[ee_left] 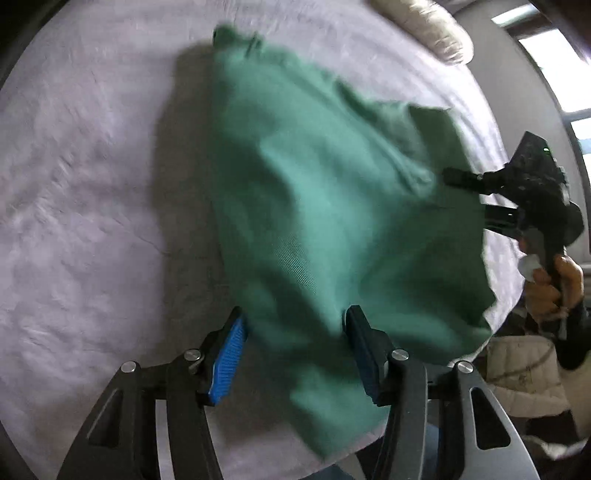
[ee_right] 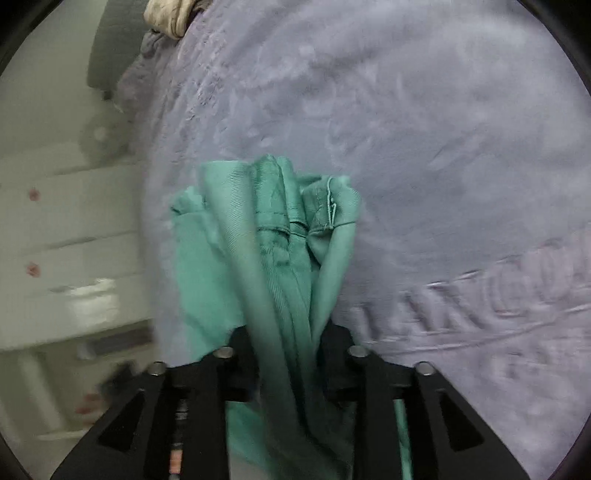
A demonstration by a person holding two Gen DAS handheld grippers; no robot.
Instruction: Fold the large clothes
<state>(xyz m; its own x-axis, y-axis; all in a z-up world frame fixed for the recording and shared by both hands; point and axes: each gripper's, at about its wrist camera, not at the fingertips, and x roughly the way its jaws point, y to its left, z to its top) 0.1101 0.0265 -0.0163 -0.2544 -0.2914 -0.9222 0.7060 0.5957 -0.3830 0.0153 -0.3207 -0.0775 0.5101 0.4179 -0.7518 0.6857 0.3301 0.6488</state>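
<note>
So there's one green garment (ee_left: pixel 325 206) here, spread loose over the bed (ee_left: pixel 92 184), which has a pale lilac fuzzy cover, and two grippers working it. The left gripper (ee_left: pixel 293 354) sits low at the near edge with its blue-padded fingers (ee_left: pixel 229 354) spread wide apart; cloth drapes between them and against the right-hand finger, but nothing's pinched. The right gripper (ee_left: pixel 454 177) comes in from the right side, held up off the bed in a bare hand (ee_left: pixel 554 284), pointing left into the garment's edge. From its own camera the right gripper (ee_right: pixel 288 354) has its fingers closed in on a thick bunched wad of the green cloth (ee_right: pixel 277 240), seams and a hem sticking out past the tips. One cream pillow or blanket lump (ee_left: pixel 428 33) sits at the far end of the bed. A white dresser (ee_right: pixel 55 221) with small pink knobs is off to the left. No readable labels or writing anywhere, it's all pretty blurry.
</note>
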